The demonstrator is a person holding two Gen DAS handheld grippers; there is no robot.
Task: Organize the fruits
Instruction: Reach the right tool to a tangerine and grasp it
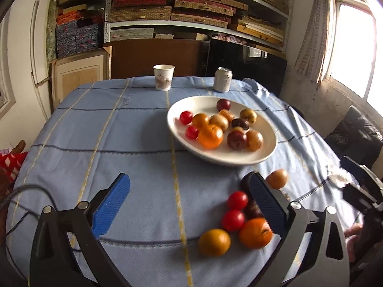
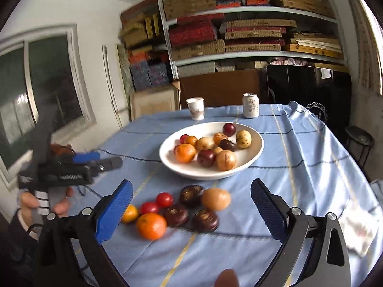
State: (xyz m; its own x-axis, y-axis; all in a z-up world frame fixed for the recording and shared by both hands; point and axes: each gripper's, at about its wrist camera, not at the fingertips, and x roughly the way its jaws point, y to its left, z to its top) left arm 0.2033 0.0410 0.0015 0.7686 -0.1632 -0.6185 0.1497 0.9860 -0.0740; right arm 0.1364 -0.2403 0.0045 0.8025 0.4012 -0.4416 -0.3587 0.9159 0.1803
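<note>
Meanwhile, both claws gape wide and empty over the blue-clothed counter (image 2: 299, 143): loose fruits (image 2: 177, 205) lie between the right claw's (image 2: 191, 211) pads, beside the left claw's (image 1: 190, 206) right pad; the white bowl (image 2: 241, 167) of fruit sits farther off.

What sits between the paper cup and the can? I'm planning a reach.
Nothing: bare blue tablecloth separates paper cup from can, in both wrist views.
</note>
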